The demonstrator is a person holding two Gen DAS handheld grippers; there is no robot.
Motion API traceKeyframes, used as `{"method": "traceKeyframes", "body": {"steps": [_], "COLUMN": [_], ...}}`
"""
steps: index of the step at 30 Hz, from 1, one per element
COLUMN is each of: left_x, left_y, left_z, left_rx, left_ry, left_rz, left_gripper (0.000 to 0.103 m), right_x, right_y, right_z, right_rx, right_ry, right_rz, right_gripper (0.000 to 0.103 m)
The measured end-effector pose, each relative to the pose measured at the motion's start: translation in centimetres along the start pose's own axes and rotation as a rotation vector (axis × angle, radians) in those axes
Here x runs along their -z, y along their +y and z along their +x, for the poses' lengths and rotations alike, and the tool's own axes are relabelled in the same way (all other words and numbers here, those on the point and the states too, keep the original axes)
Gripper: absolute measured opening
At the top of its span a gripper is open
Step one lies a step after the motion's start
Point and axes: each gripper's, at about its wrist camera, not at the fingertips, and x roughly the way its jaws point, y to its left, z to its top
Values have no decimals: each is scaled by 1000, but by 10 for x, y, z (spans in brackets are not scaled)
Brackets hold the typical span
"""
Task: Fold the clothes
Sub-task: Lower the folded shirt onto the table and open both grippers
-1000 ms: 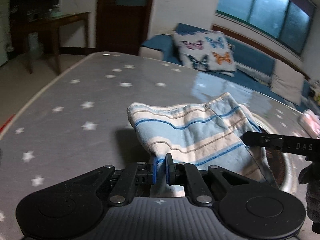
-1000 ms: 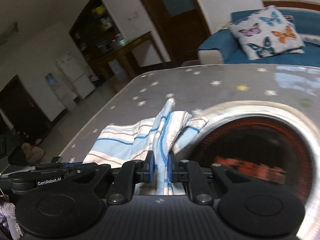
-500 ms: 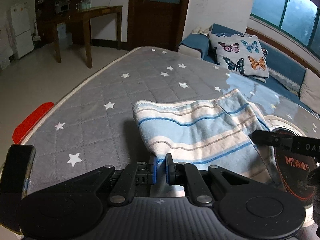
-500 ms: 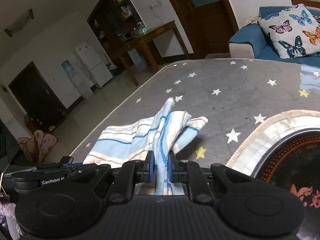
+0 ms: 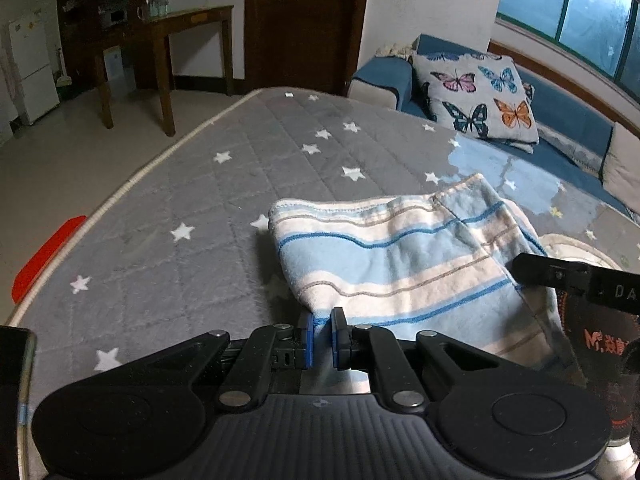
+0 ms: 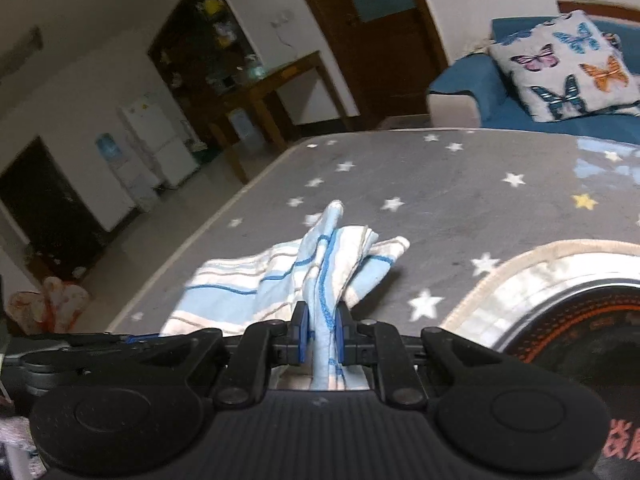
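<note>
A light blue and cream striped cloth point(image 5: 400, 256) hangs folded between both grippers over the grey star-patterned table cover point(image 5: 192, 200). My left gripper point(image 5: 322, 322) is shut on the cloth's near left corner. In the right wrist view the same striped cloth point(image 6: 256, 284) bunches upward, and my right gripper point(image 6: 320, 320) is shut on its gathered edge. The right gripper's black body point(image 5: 576, 284) shows at the right edge of the left wrist view, against the cloth's right side. The left gripper's body point(image 6: 80, 344) shows low at the left of the right wrist view.
A round dark disc with an orange ring point(image 6: 580, 320) is set into the table at the right. A blue sofa with a butterfly cushion point(image 5: 476, 100) stands beyond the far edge. A wooden side table point(image 5: 168, 36) and a white fridge point(image 5: 32, 64) stand left.
Both grippers have drawn back toward the near side with the cloth still held. More of the star cover now shows beyond the cloth. Both grips are unchanged.
</note>
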Motion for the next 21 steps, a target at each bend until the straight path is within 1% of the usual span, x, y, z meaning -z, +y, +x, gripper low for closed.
{"method": "traceKeyframes", "body": {"steps": [2, 3, 4, 5, 7, 9, 11, 13, 15, 17, 19, 20, 21], "left_x": [1, 1, 2, 2, 2, 1, 1, 0, 0, 0, 2, 3, 4], "left_y": [-2, -1, -1, 0, 2, 3, 2, 1, 1, 0, -1, -1, -1], "left_z": [4, 4, 4, 4, 3, 0, 0, 2, 4, 6, 8, 8, 7], "left_rx": [-12, -18, -25, -36, -65, -77, -84, -92, -92, -91, -94, -95, -95], "left_ry": [9, 10, 10, 8, -5, -17, -19, -20, -17, -12, -8, -8, -9], "left_rz": [2, 5, 7, 11, 20, 23, 23, 28, 32, 36, 41, 44, 46], "left_gripper": [15, 17, 22, 33, 42, 44, 52, 57, 57, 61, 63, 66, 67], "right_x": [1, 1, 0, -1, -3, -6, -8, -8, -7, -4, -2, -1, 0], "right_y": [-4, -5, -5, -6, -6, -4, 1, 6, 8, 5, 1, -1, -1], "right_z": [2, 2, 1, -1, -4, -6, -3, 4, 12, 24, 30, 31, 30], "right_rx": [20, 27, 33, 40, 52, 49, 24, 5, 14, 31, 39, 42, 40], "right_ry": [10, 11, 7, 3, -5, -17, -17, -5, 11, 49, 74, 83, 88], "right_rz": [-4, -7, -12, -17, -27, -45, -62, -79, -95, -93, -95, -97, -103], "right_gripper": [14, 15, 17, 17, 17, 17, 17, 17, 17, 16, 12, 12, 14]}}
